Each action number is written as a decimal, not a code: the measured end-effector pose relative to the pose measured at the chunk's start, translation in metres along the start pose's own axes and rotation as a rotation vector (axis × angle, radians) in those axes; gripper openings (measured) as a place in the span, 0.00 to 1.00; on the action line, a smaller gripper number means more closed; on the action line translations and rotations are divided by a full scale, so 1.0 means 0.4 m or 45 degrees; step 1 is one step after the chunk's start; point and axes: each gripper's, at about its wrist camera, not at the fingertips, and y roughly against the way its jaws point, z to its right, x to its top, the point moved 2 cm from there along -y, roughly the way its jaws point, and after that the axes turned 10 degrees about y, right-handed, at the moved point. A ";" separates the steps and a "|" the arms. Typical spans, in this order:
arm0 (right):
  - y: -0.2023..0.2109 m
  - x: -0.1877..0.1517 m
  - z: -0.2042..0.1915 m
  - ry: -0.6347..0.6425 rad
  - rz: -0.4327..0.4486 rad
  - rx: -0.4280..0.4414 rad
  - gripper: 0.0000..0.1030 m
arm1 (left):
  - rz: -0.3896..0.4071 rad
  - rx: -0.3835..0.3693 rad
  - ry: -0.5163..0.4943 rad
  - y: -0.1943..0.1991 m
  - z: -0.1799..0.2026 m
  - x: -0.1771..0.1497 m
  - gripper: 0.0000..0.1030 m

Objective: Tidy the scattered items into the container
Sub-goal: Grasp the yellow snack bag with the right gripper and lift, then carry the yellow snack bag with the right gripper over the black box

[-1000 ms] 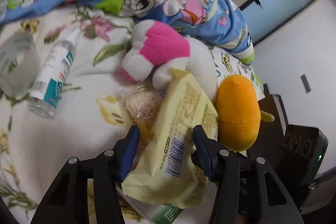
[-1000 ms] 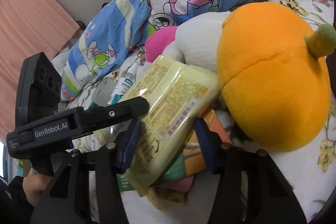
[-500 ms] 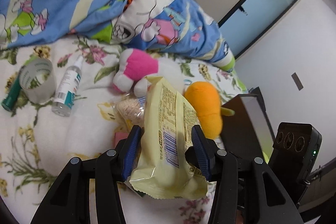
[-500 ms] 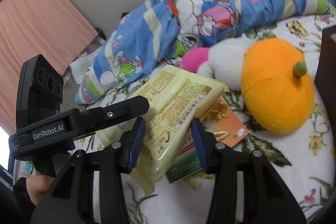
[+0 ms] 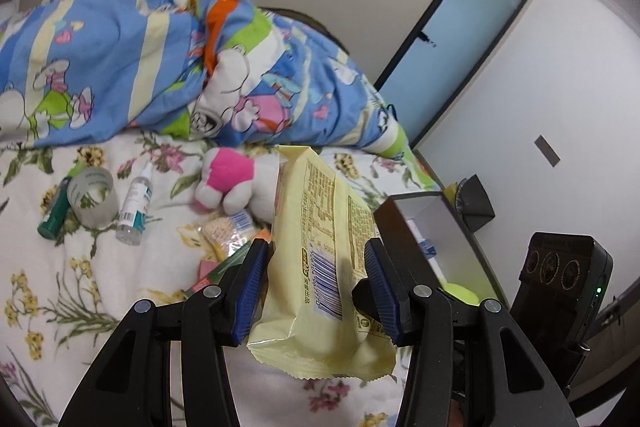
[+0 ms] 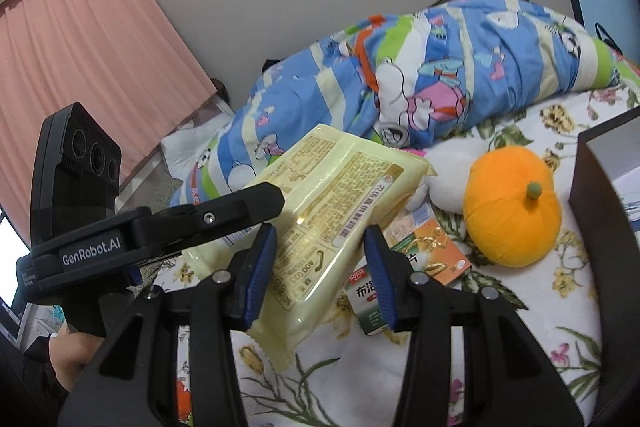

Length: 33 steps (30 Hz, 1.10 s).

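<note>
Floral bedsheet (image 5: 80,287) strewn with items, cartoon quilt (image 5: 120,59) at its far edge, left gripper (image 5: 316,279) clamping yellow packet (image 5: 320,247) above the sheet, dark container (image 5: 424,239) half hidden behind it at the right edge, right gripper (image 6: 320,267) spread apart around nothing.

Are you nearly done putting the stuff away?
Not nearly. Something yellow-green already lies in the dark box. The left gripper holds the yellow packet lifted beside the box, not yet in. Still on the bed: orange plush, pink-and-white plush, spray bottle, clear cup, medicine boxes.
</note>
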 end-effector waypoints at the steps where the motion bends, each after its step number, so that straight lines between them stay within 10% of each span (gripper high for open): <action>1: 0.019 0.004 -0.002 0.002 0.013 -0.001 0.45 | 0.006 -0.001 -0.010 0.007 0.016 -0.002 0.49; 14: 0.226 0.020 0.074 -0.031 0.142 -0.060 0.45 | -0.009 -0.045 -0.160 -0.010 0.236 -0.046 0.49; 33: 0.500 -0.064 0.381 -0.207 0.229 -0.257 0.45 | -0.194 -0.157 -0.323 -0.281 0.573 -0.191 0.49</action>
